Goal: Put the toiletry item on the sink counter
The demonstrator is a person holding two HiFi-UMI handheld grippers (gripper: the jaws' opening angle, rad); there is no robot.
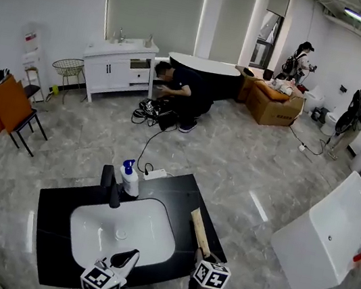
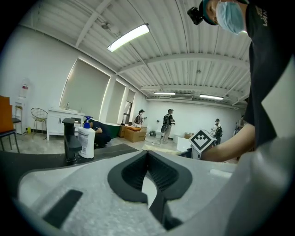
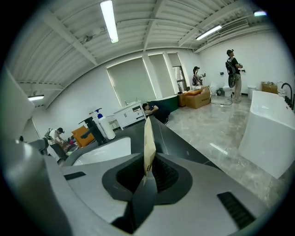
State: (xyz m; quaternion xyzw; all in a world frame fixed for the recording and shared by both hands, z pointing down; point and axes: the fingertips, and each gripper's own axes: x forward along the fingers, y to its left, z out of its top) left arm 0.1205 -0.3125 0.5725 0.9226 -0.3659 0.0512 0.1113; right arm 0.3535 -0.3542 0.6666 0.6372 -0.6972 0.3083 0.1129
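Observation:
The toiletry item (image 1: 199, 230) is a flat tan packet. My right gripper (image 1: 203, 253) is shut on its near end, and it sticks out edge-up over the right side of the black sink counter (image 1: 185, 196). In the right gripper view the packet (image 3: 148, 143) stands upright between the pads of that gripper (image 3: 146, 173). My left gripper (image 1: 129, 257) hangs over the front rim of the white basin (image 1: 123, 230); its jaws (image 2: 147, 154) meet at the tips with nothing in them. A black faucet (image 1: 110, 186) and a white pump bottle (image 1: 131, 179) stand behind the basin.
A person crouches on the floor (image 1: 182, 96) beside cables, near a white vanity (image 1: 120, 65). An orange chair (image 1: 11, 109) is at the left. A white tub (image 1: 326, 233) stands to the right. Cardboard boxes (image 1: 273, 101) and two standing people are at the back.

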